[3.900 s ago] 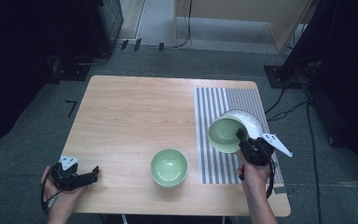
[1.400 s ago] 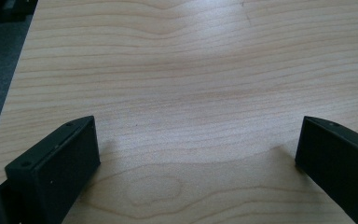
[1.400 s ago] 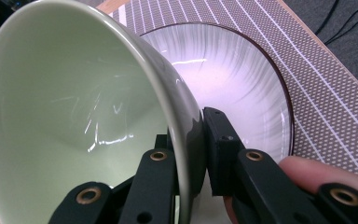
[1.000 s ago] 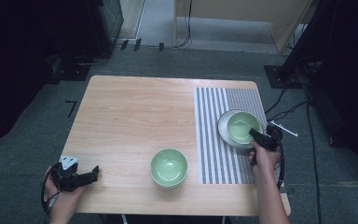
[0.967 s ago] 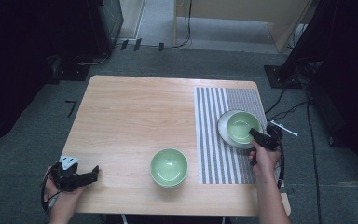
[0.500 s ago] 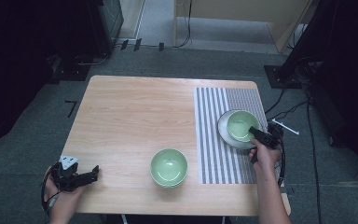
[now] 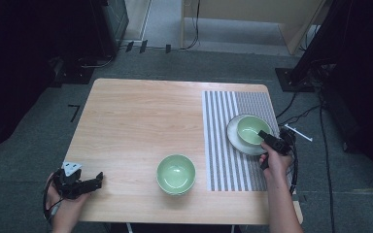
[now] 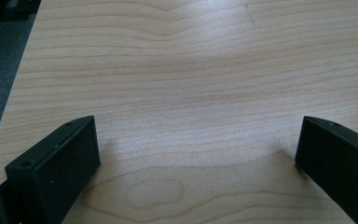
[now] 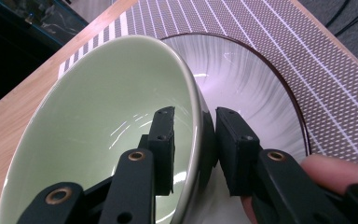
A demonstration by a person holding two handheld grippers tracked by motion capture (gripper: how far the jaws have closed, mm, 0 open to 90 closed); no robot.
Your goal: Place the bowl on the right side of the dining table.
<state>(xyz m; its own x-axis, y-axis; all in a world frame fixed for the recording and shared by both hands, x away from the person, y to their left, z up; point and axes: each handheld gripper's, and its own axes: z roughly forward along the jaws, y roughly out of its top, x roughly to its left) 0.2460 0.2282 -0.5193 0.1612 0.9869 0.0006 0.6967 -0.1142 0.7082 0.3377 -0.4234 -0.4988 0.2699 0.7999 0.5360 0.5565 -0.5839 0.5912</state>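
Observation:
A pale green bowl (image 7: 250, 128) (image 9: 107, 130) sits on a white plate (image 7: 233, 138) (image 9: 256, 88) on the striped mat (image 7: 223, 160). My right gripper (image 7: 264, 136) (image 9: 195, 135) straddles the bowl's near rim, with one jaw inside and one outside. Small gaps show on both sides of the wall, so it is open. A second green bowl (image 7: 176, 173) stands on the wood near the table's front middle. At the front left corner my left gripper (image 7: 97, 178) (image 8: 198, 149) rests low over bare wood, open wide and holding nothing.
The wooden table (image 7: 141, 121) has bare surface across its left and back. The mat (image 9: 279, 42) covers the right part. Cables (image 7: 296, 114) run over the floor right of the table. Dark equipment stands at the back left.
Earlier the right gripper held the bowl tilted over the plate's front. The bowl now sits level on the plate and the hand has hardly moved over the last second. The left gripper is still.

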